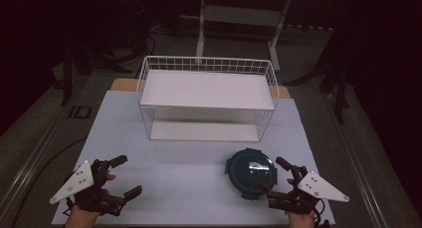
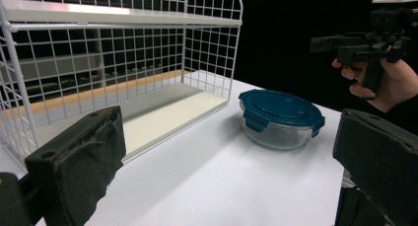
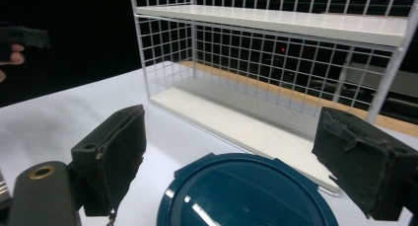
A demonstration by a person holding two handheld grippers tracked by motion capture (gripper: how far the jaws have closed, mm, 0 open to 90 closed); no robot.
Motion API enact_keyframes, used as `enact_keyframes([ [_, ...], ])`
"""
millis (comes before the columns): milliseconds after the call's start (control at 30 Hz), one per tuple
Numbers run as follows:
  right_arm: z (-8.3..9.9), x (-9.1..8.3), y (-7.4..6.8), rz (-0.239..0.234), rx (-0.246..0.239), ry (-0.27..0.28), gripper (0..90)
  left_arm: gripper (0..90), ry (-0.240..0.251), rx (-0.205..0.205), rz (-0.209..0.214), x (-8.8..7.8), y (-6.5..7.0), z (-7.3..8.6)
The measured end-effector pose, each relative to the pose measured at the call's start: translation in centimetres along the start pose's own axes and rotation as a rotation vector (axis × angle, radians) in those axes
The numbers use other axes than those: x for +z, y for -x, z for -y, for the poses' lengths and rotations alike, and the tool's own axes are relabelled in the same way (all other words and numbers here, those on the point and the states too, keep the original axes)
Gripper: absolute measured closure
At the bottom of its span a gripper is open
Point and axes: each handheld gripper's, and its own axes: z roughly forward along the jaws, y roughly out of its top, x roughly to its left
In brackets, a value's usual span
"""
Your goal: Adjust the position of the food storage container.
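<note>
A round glass container with a dark teal clip lid (image 1: 250, 171) stands on the white table (image 1: 174, 158) at the front right. My right gripper (image 1: 271, 173) is open just to its right, the jaws reaching toward its rim without touching. In the right gripper view the lid (image 3: 246, 196) lies low between the spread pads (image 3: 116, 157). My left gripper (image 1: 128, 174) is open at the front left over bare table. Seen from the left gripper view, the container (image 2: 278, 115) sits well ahead.
A white wire rack (image 1: 206, 96) with an upper and a lower white shelf stands at the back middle of the table, its open side facing me. Beyond the table are dark floor and a white stand (image 1: 239, 14). The front edge runs just below both hands.
</note>
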Motion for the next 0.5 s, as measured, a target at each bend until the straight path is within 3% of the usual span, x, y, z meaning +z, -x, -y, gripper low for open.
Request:
enact_keyframes([
  [233, -0.19, -0.25, 0.03, 0.011, -0.001, 0.009, 12.3, 0.0, 0.002, -0.021, -0.007, -0.02, 0.01, -0.02],
  [400, -0.26, -0.20, 0.07, 0.060, -0.006, -0.015, 11.9, 0.0, 0.002, -0.041, -0.027, -0.13, -0.17, -0.02],
  [433, -0.34, -0.06, 0.02, 0.093, -0.011, -0.037, 11.9, 0.0, -0.002, -0.038, -0.038, -0.18, -0.20, -0.03],
  [500, -0.52, -0.08, -0.01, 0.088, -0.002, -0.042, 11.6, 0.0, -0.002, -0.034, -0.043, -0.19, -0.16, -0.06],
])
